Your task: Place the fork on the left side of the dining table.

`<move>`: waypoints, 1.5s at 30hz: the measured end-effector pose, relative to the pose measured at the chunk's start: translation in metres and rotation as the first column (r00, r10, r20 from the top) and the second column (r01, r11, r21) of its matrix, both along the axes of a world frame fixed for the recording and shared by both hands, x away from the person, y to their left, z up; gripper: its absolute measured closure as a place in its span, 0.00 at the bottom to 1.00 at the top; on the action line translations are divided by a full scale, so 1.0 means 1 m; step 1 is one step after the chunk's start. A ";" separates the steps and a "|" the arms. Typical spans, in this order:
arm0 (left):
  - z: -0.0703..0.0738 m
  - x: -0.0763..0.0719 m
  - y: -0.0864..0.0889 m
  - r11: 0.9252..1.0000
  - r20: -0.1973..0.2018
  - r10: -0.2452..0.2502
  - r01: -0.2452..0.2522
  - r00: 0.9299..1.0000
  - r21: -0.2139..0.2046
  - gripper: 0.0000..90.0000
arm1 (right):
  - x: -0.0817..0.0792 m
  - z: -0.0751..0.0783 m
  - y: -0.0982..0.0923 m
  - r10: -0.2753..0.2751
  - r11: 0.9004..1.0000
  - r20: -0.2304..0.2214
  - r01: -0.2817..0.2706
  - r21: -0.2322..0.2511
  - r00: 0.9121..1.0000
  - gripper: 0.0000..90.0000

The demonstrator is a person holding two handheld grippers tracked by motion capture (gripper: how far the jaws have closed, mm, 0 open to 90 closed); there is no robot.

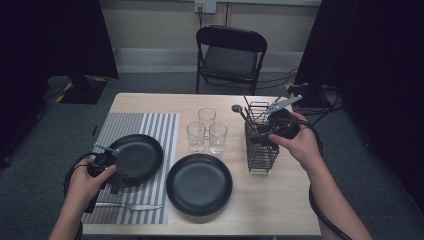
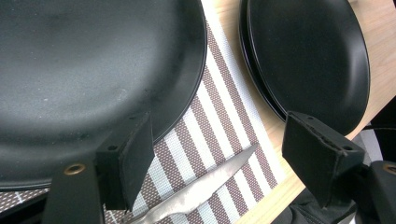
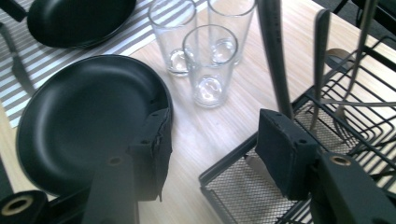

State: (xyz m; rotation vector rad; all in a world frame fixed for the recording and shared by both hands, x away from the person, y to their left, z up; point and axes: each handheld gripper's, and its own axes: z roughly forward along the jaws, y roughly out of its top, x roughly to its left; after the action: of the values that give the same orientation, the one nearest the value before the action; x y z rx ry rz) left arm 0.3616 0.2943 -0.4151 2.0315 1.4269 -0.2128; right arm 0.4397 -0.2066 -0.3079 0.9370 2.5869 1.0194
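Right gripper (image 1: 264, 134) at the wire cutlery caddy (image 1: 262, 150), jaws apart and clamping nothing; an upright utensil handle (image 3: 275, 56) stands just beyond and between them, its long axis vertical. Left gripper (image 1: 107, 159), jaws apart, rests at the black plate (image 1: 140, 156) on the striped placemat (image 1: 165, 125).

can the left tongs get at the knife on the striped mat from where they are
Probably yes. The left tongs stand open right above the knife, which lies flat on the striped mat beside the black plate, with nothing over it.
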 end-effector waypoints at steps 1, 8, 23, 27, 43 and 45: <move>0.000 0.000 0.000 1.000 -0.006 -0.007 0.007 1.000 0.003 0.28 | 0.001 0.000 0.000 -0.006 1.000 0.001 0.006 -0.005 1.000 0.51; -0.002 0.001 -0.001 1.000 -0.009 -0.003 0.003 1.000 -0.005 0.28 | 0.009 0.003 0.001 -0.024 1.000 0.011 0.024 -0.019 1.000 0.52; 0.001 0.002 -0.001 1.000 -0.004 -0.011 0.011 1.000 0.002 0.28 | 0.028 0.000 0.000 -0.075 0.996 0.021 0.076 -0.039 0.997 0.55; 0.000 0.002 -0.001 1.000 -0.001 -0.006 0.006 1.000 -0.008 0.28 | 0.031 0.001 0.001 -0.073 0.997 0.027 0.074 -0.037 0.997 0.55; -0.003 0.005 -0.007 1.000 -0.015 -0.028 0.028 0.999 0.001 0.28 | 0.048 -0.005 -0.005 -0.108 0.992 0.027 0.110 -0.065 0.994 0.62; -0.003 0.005 -0.007 1.000 -0.015 -0.029 0.029 0.999 0.003 0.28 | 0.051 -0.005 -0.003 -0.111 0.992 0.027 0.112 -0.066 0.994 0.62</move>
State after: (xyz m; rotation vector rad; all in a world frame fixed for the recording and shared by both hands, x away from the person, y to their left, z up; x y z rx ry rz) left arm 0.3666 0.2870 -0.4181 2.0580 1.4082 -0.2388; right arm 0.4904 -0.2097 -0.3133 1.0334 2.5020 0.9033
